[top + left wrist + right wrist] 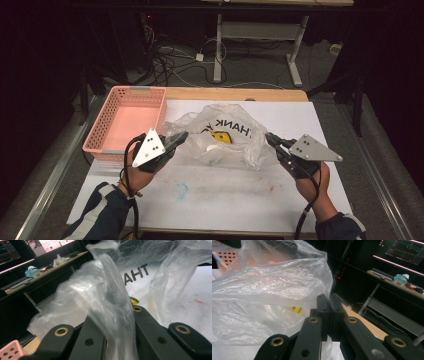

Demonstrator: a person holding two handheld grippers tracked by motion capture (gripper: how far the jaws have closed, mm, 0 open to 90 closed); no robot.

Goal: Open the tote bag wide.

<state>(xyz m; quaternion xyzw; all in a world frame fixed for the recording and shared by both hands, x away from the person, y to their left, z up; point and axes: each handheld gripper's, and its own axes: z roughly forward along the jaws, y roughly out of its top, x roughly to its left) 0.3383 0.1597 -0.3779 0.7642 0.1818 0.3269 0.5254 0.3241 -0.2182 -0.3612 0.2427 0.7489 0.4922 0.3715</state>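
A clear plastic bag (225,135) with black lettering lies in the middle of the white table cover (210,195). Something yellow (221,136) and something white show through it. My left gripper (182,136) is shut on the bag's left edge; in the left gripper view the film (110,297) bunches up between the jaws. My right gripper (268,137) is shut on the bag's right edge, and in the right gripper view the film (274,282) spreads away to the left of the closed jaws. The yellow thing (295,309) shows inside.
A pink perforated basket (127,122) stands at the table's back left, close to my left gripper. Cables and a desk frame (260,45) lie on the floor beyond the table's far edge. A blue smudge (181,190) marks the cover near the front.
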